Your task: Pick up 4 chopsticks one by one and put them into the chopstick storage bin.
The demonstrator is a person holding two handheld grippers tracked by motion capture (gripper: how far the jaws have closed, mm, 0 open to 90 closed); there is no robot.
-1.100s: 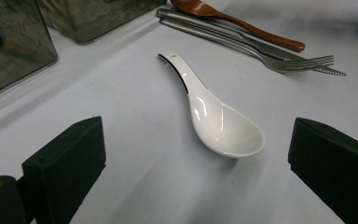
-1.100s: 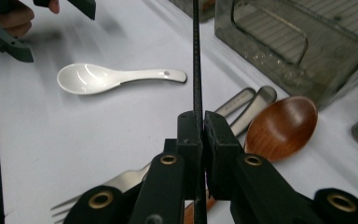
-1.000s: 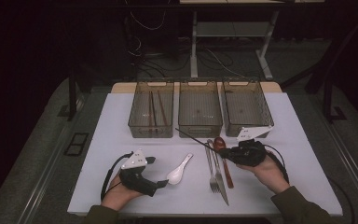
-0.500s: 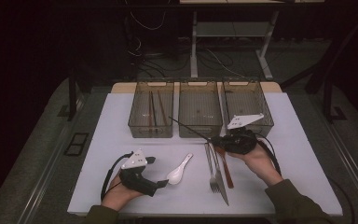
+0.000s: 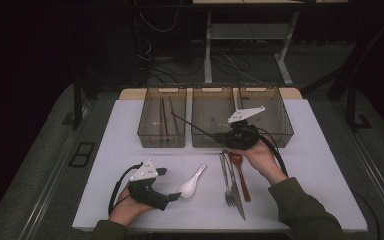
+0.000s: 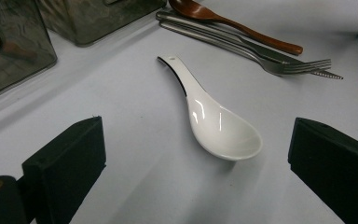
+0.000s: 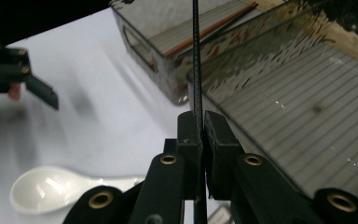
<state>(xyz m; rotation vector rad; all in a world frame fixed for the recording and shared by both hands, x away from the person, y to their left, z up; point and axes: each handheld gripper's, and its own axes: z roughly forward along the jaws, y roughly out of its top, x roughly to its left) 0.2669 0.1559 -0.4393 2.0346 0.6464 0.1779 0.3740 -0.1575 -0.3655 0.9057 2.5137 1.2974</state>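
Observation:
My right gripper (image 5: 223, 136) (image 7: 198, 122) is shut on a thin black chopstick (image 5: 192, 125) (image 7: 196, 56). It holds the stick in the air at the front of the middle bin (image 5: 204, 141), and the stick points back-left toward the left bin (image 5: 162, 141), where several brown chopsticks (image 5: 163, 117) lie. My left gripper (image 5: 176, 196) (image 6: 196, 125) rests open on the table near its front edge. A white ceramic spoon (image 5: 192, 183) (image 6: 216, 123) lies just ahead of its jaws, bowl toward them, not touched.
A fork (image 5: 226, 176), a knife (image 5: 236, 189) and a brown wooden spoon (image 5: 241, 175) lie side by side on the white table (image 5: 320, 175), below the right hand. A third bin (image 5: 281, 131) stands at the back right. Dark floor surrounds the table.
The right gripper has lifted the black chopstick off the table and carried it back and left, up to the bins. The left gripper and white spoon have stayed put.

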